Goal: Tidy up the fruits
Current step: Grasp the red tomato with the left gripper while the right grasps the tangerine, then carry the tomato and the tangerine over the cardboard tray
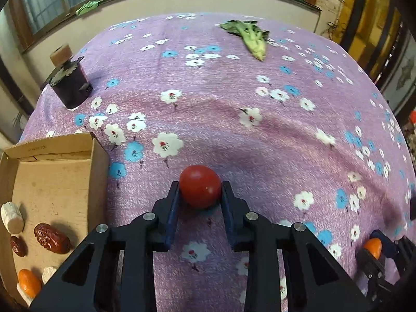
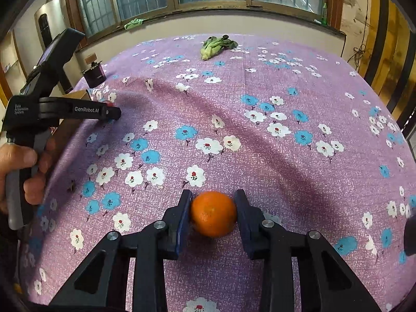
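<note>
The red tomato point(image 1: 200, 186) rests on the purple floral cloth point(image 1: 234, 119) that covers the surface, just right of the cardboard box point(image 1: 97, 156). The left claw point(image 1: 200, 189) is clenched on the tomato, one blue pad pressed against each side of it. The orange point(image 2: 213, 213) sits on the same cloth nearer the front edge, to the right of the tomato. The right claw point(image 2: 213, 214) is clenched on the orange, its pads touching both flanks of the fruit.

The cardboard box is open-topped and lies at the left edge of the surface. Inside it are two red dates point(image 1: 50, 238), a second orange fruit point(image 1: 29, 280) and pale cut pieces point(image 1: 11, 217), all on the box floor.

In the right wrist view a hand point(image 2: 24, 171) grips the handle of the left tool at the left side of the frame.

A dark purple bottle with a pale stopper point(image 1: 70, 83) stands upright behind the box. A leafy green vegetable point(image 1: 249, 37) lies near the far edge of the cloth, well apart from both fruits. A green cloth point(image 2: 134, 23) rests on the window sill beyond.
</note>
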`<state>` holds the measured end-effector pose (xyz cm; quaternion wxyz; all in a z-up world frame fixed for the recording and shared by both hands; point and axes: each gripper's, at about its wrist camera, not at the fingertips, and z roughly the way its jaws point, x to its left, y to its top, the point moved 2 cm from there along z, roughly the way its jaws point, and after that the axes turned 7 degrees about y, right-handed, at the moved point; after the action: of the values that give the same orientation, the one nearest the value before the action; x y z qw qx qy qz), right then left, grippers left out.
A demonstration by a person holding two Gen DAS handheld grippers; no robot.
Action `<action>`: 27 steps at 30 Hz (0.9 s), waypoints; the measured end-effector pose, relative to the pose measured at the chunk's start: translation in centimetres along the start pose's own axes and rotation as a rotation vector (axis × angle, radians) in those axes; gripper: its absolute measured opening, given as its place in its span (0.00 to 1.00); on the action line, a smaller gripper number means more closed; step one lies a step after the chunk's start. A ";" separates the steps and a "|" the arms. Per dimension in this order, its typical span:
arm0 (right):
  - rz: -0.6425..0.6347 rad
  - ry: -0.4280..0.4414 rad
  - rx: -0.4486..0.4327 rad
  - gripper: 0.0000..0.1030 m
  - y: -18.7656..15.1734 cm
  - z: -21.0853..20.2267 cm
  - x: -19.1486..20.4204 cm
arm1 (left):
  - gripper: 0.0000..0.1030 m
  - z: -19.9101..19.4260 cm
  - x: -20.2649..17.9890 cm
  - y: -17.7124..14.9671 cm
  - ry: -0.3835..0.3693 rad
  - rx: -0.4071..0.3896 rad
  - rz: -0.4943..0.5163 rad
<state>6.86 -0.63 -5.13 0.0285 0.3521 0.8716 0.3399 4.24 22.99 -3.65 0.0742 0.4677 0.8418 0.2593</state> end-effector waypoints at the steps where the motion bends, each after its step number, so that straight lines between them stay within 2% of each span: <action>1: 0.006 0.010 -0.002 0.33 -0.1 -0.2 0.0 | 0.26 -0.3 -0.1 -0.3 -0.028 -0.003 -0.003; 11: 0.052 0.111 -0.065 0.33 -0.2 -3.6 1.5 | 0.26 -6.5 1.6 -5.5 -0.182 -0.066 -0.067; 15: 0.035 0.154 -0.072 0.33 -0.2 -4.2 3.5 | 0.27 -9.4 2.8 -7.4 -0.200 -0.103 -0.090; 27: -0.031 0.217 -0.072 0.32 -0.5 -5.0 8.8 | 0.27 -13.8 6.3 -10.3 -0.121 -0.180 -0.138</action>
<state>-1.48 1.82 0.04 -0.0480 0.2983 0.8622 0.4067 -11.96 18.71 3.64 0.1841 0.4146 0.8394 0.2995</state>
